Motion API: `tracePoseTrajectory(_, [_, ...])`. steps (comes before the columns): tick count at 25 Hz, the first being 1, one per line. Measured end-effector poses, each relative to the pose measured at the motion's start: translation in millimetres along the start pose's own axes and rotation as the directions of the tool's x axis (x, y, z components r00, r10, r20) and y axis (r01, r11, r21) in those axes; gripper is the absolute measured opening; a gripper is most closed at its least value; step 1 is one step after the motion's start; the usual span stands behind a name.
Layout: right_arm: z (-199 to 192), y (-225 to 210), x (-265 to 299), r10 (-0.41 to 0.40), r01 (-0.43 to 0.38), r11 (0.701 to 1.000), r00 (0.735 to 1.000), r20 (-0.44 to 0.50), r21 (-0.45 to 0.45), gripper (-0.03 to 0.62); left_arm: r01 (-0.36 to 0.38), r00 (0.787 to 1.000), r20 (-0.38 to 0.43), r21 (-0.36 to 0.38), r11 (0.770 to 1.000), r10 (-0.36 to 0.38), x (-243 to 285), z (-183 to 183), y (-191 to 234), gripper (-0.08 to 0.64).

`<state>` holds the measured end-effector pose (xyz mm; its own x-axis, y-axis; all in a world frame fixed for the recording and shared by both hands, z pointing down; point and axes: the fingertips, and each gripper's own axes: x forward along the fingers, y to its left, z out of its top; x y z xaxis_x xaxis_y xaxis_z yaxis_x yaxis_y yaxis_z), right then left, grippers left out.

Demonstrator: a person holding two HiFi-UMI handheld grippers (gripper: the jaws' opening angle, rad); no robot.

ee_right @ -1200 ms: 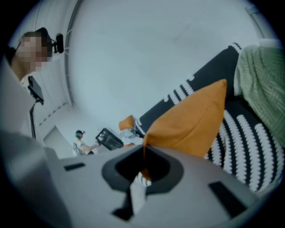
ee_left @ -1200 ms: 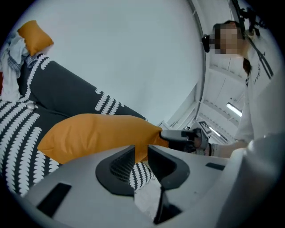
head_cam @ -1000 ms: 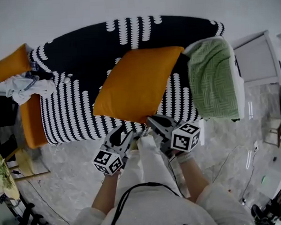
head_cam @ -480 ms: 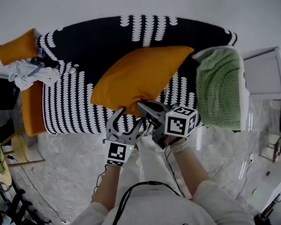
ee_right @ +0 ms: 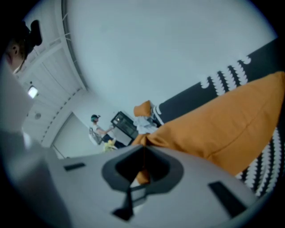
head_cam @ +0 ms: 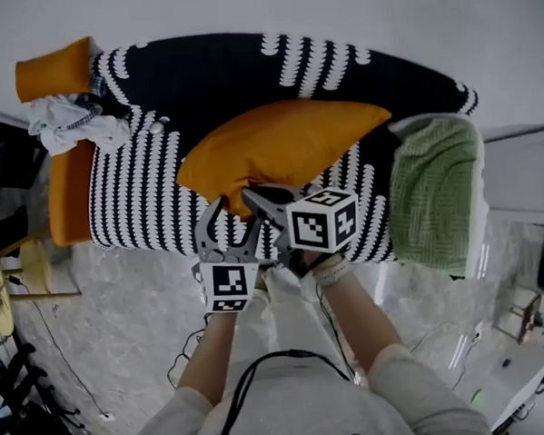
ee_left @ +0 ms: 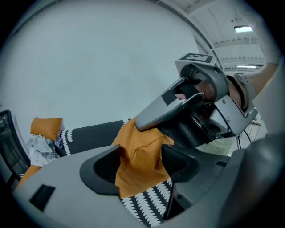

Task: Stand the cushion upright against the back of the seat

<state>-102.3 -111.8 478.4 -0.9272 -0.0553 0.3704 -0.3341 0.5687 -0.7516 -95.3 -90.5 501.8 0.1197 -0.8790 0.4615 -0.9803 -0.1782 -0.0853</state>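
An orange cushion (head_cam: 286,143) lies tilted on the black-and-white patterned sofa seat (head_cam: 153,205), in front of the dark backrest (head_cam: 210,79). My right gripper (head_cam: 249,195) is shut on the cushion's near corner, and its view shows orange fabric (ee_right: 231,129) pinched in the jaws (ee_right: 142,167). Just left of it is my left gripper (head_cam: 236,218), whose jaws have just been opening and now stand wide. In the left gripper view the cushion's corner (ee_left: 140,147) hangs in the gap without the pads pressing on it, and the right gripper (ee_left: 178,107) grips that corner from above.
A green blanket (head_cam: 434,190) covers the sofa's right arm. At the far left sit a second orange cushion (head_cam: 55,69) and crumpled clothes (head_cam: 67,127). A white cabinet (head_cam: 524,171) stands to the right. Cables (head_cam: 183,348) trail over the marble floor.
Both grippers have shifted left and toward the sofa. The left jaws have spread wide open. The cushion's near corner has moved left with the right gripper.
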Motion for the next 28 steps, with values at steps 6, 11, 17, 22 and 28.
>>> tracePoseTrajectory(6, [7.4, 4.8, 25.0, 0.021, -0.021, 1.000, 0.999, -0.027, -0.022, 0.025, -0.050, 0.995, -0.079, 0.030, 0.998, 0.053, 14.7, -9.8, 26.5, 0.277])
tracePoseTrajectory(11, [4.8, 9.8, 40.8, 0.111, -0.111, 0.994, 0.993, -0.033, -0.015, 0.026, -0.045, 0.994, -0.103, -0.042, 0.998, 0.040, 20.7, -15.3, 38.5, 0.192])
tracePoseTrajectory(17, [28.1, -1.5, 33.0, 0.133, -0.134, 0.991, 0.989, 0.071, 0.011, 0.028, -0.108, 0.986, -0.137, -0.122, 0.987, 0.091, 25.1, -28.7, 71.2, 0.166])
tracePoseTrajectory(22, [41.7, -51.2, 3.6, 0.016, -0.018, 1.000, 0.992, 0.122, 0.012, 0.029, -0.158, 0.978, -0.157, -0.146, 0.977, 0.134, 27.6, -38.9, 86.0, 0.161])
tracePoseTrajectory(28, [41.4, -119.4, -38.5, -0.193, 0.201, 0.978, 0.973, 0.125, -0.053, 0.032, -0.210, 0.964, -0.200, -0.182, 0.961, 0.173, 27.0, -56.8, 104.9, 0.160])
